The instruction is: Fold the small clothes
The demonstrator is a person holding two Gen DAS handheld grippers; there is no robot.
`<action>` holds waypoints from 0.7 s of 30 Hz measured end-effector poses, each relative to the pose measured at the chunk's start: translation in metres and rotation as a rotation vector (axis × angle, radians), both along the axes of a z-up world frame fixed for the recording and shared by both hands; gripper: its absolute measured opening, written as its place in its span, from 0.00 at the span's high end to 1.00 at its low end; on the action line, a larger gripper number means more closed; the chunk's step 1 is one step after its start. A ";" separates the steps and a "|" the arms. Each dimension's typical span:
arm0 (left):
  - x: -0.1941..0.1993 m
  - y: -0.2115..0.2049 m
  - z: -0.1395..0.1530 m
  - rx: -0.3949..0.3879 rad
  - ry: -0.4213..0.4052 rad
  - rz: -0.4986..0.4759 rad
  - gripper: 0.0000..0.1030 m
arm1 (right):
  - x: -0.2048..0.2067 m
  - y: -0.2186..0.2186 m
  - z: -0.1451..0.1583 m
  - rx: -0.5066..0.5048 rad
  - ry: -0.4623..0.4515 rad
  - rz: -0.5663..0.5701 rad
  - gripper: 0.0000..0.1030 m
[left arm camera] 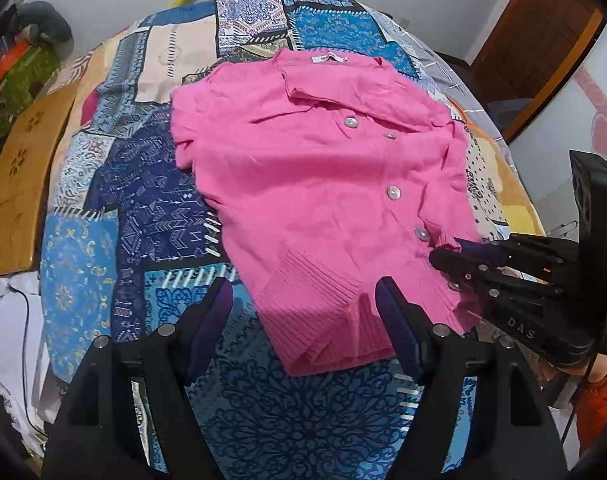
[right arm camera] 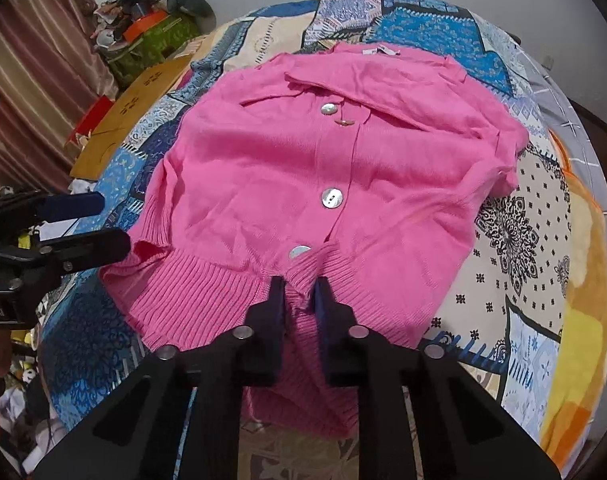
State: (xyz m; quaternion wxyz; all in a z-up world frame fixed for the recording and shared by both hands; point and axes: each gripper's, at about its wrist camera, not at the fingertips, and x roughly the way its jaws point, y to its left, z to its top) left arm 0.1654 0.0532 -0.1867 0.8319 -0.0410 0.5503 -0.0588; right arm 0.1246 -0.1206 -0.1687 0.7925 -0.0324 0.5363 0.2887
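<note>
A pink knitted cardigan [left arm camera: 315, 184] with pearly buttons lies flat, front up, on a patchwork bedspread [left arm camera: 143, 200], its ribbed hem nearest me. My left gripper [left arm camera: 303, 292] hangs open just above the hem's left part, one finger over the bedspread and the other over the pink ribbing. From the right wrist view the cardigan [right arm camera: 335, 184] fills the middle. My right gripper [right arm camera: 299, 284] is shut on a bunched fold of the ribbed hem below the lowest button. That gripper [left arm camera: 455, 252] shows at the right in the left wrist view. The open left gripper [right arm camera: 99, 220] shows at the left edge.
A flat cardboard box [left arm camera: 19, 184] lies beside the bed on the left, with a pile of clutter [left arm camera: 19, 68] behind it. White papers and a cable [left arm camera: 11, 340] sit at the lower left. A wooden door [left arm camera: 543, 40] stands at the right.
</note>
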 end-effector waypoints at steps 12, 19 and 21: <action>0.007 -0.019 -0.013 -0.017 0.028 -0.021 0.40 | 0.007 -0.042 0.029 0.050 -0.076 -0.082 0.94; 0.010 -0.021 -0.021 -0.022 0.034 -0.026 0.74 | 0.009 -0.067 0.038 0.049 -0.106 -0.126 0.94; 0.008 -0.024 -0.017 -0.021 0.006 -0.053 0.88 | 0.009 -0.073 0.039 0.049 -0.108 -0.137 0.94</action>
